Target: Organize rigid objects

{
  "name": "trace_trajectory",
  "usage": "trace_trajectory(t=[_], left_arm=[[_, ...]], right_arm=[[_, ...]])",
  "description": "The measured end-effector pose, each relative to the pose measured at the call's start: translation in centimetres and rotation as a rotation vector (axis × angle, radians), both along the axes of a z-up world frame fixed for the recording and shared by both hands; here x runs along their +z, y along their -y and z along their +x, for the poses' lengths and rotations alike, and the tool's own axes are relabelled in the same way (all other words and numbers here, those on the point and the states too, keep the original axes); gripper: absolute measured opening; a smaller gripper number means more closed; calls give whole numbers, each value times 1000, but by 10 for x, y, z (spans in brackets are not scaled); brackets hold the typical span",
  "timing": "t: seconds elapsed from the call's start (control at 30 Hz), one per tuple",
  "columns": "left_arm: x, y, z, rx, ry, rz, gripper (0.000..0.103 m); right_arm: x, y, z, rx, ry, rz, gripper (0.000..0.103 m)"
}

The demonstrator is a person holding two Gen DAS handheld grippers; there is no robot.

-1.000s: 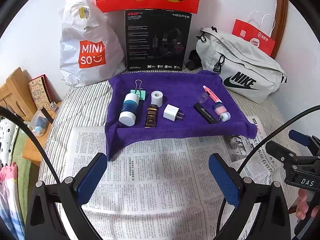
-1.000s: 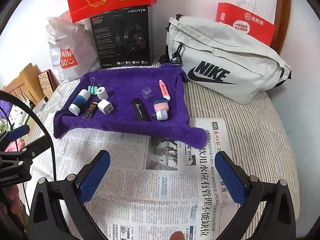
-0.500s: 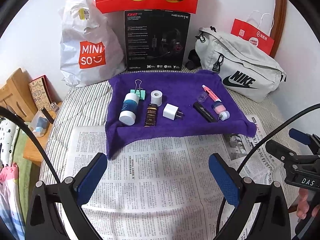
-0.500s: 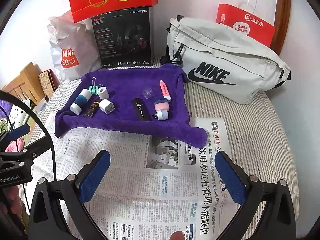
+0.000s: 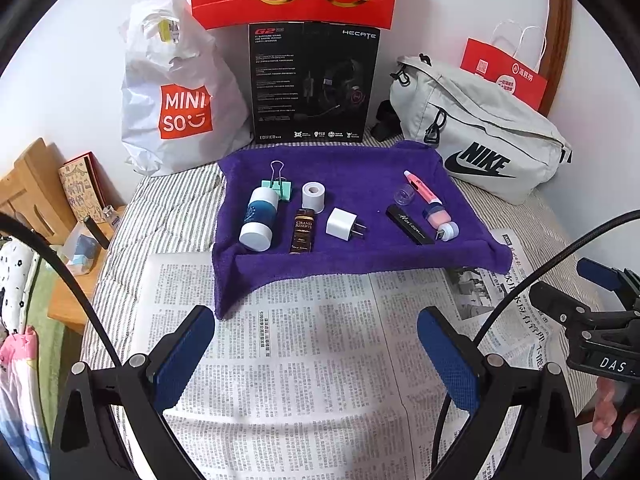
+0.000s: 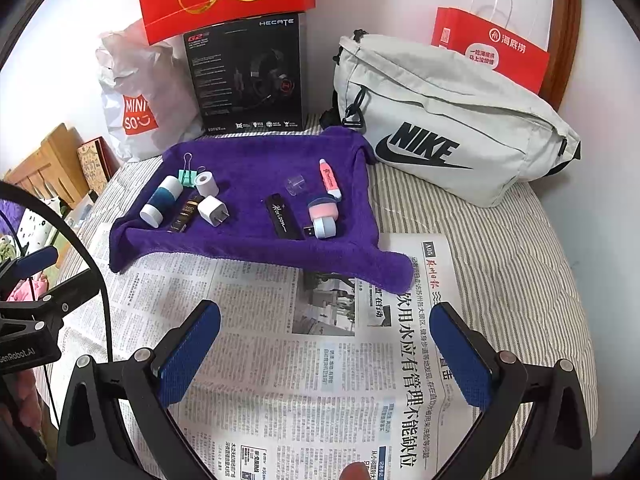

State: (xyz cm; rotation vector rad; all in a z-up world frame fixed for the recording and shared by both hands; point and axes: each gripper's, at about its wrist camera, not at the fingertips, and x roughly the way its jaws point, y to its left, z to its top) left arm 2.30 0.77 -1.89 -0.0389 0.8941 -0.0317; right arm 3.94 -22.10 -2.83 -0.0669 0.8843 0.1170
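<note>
Left gripper (image 5: 316, 354) jaws wide apart, right gripper (image 6: 324, 350) likewise (both empty), above newspaper (image 5: 304, 368)

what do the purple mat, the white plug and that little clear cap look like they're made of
Purple mat: soft terry-like cloth, going by its fuzzy pile and drooping folded edges. White plug: apparently glossy hard plastic, smooth-faced, with two metal-looking prongs. Clear cap: see-through, probably plastic; glass cannot be ruled out.
</note>
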Motion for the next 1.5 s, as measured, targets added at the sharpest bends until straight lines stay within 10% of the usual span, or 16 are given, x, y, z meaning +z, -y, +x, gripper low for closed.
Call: trace_trajectory(t=[1.5], left_arm=[[3, 0, -2, -8, 12, 4, 102]], right_arm=[[-1, 4, -1, -5, -5, 1, 103]])
